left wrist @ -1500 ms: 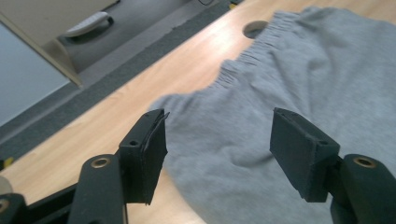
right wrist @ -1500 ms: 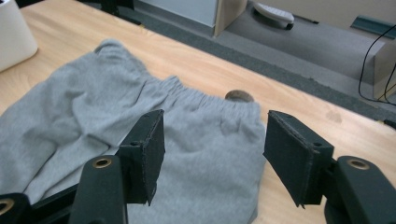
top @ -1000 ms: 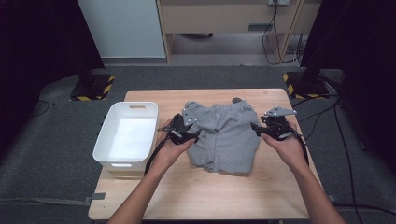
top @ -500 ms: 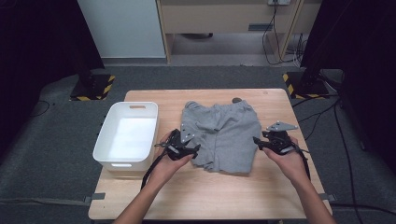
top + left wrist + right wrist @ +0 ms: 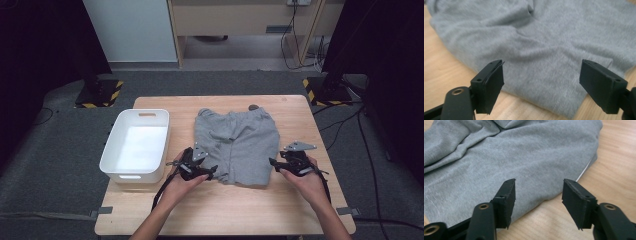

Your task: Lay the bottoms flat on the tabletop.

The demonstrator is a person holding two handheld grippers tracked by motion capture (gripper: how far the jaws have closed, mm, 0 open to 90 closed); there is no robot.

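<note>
Your left tool [image 5: 214, 170] and right tool [image 5: 272, 163] sit low at the near hem corners of the grey cotton shorts [image 5: 240, 145], jaws apart and just opening wider, pads not pressing cloth. The shorts lie flat mid-counter [image 5: 300, 210], unfolded; folding looks still ahead. The white plastic bin [image 5: 112, 165] waits left.

Shorts: I see grey shorts [image 5: 239, 145] flat on the table [image 5: 225, 210].
Grippers: my left gripper [image 5: 212, 171] and right gripper [image 5: 273, 163] flank the hem.
Bin: white bin [image 5: 120, 167] sits left.
</note>
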